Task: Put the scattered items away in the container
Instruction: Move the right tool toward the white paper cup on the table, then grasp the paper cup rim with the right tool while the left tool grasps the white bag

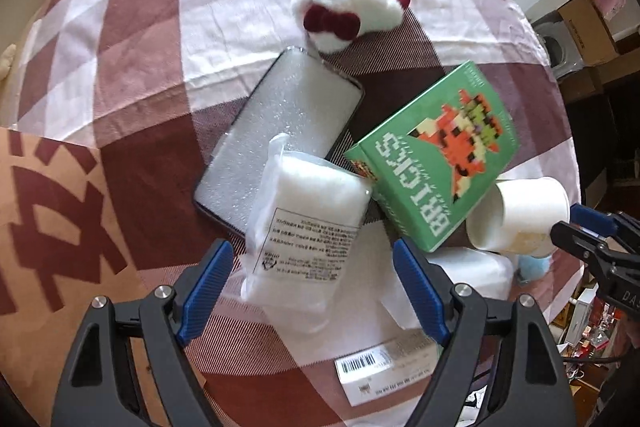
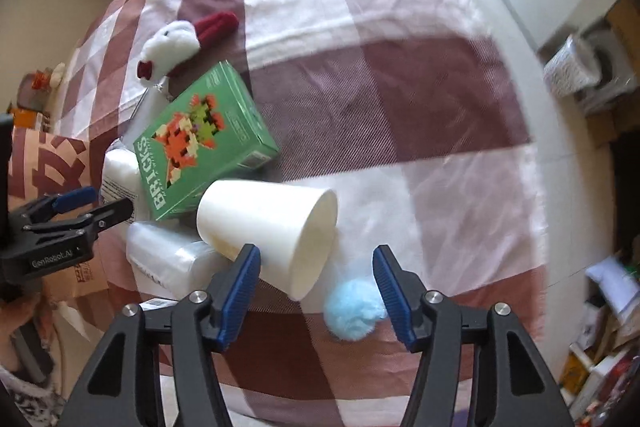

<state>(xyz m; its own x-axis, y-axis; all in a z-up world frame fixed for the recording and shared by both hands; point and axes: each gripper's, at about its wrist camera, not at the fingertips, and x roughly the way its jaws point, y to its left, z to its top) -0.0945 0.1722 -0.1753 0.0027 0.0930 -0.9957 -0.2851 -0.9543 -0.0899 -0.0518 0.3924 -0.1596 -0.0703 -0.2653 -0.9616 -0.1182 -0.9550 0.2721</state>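
Two hand-held grippers hang over a pile of loose items on a surface covered by a maroon-and-white checked cloth (image 1: 140, 39); the step in hand looks like the approach to a first pick-up, with nothing yet grasped. The left hand-held gripper (image 1: 310, 291) points down with its jaws wide and empty, and a clear plastic packet (image 1: 304, 223) of white material lies between and just beyond its blue pads. The right hand-held gripper (image 2: 316, 291) is empty with its jaws opening; a tipped white paper cup (image 2: 272, 227) lies just ahead of its left pad and a pale blue pompom (image 2: 352, 307) sits between the pads, near the right one. A green BRICKS box (image 1: 436, 155), a plush toy (image 1: 348, 11) and a glittery flat case (image 1: 280, 131) lie close by. The container is possibly the case; I cannot tell. Next, each gripper should lower and close squarely.
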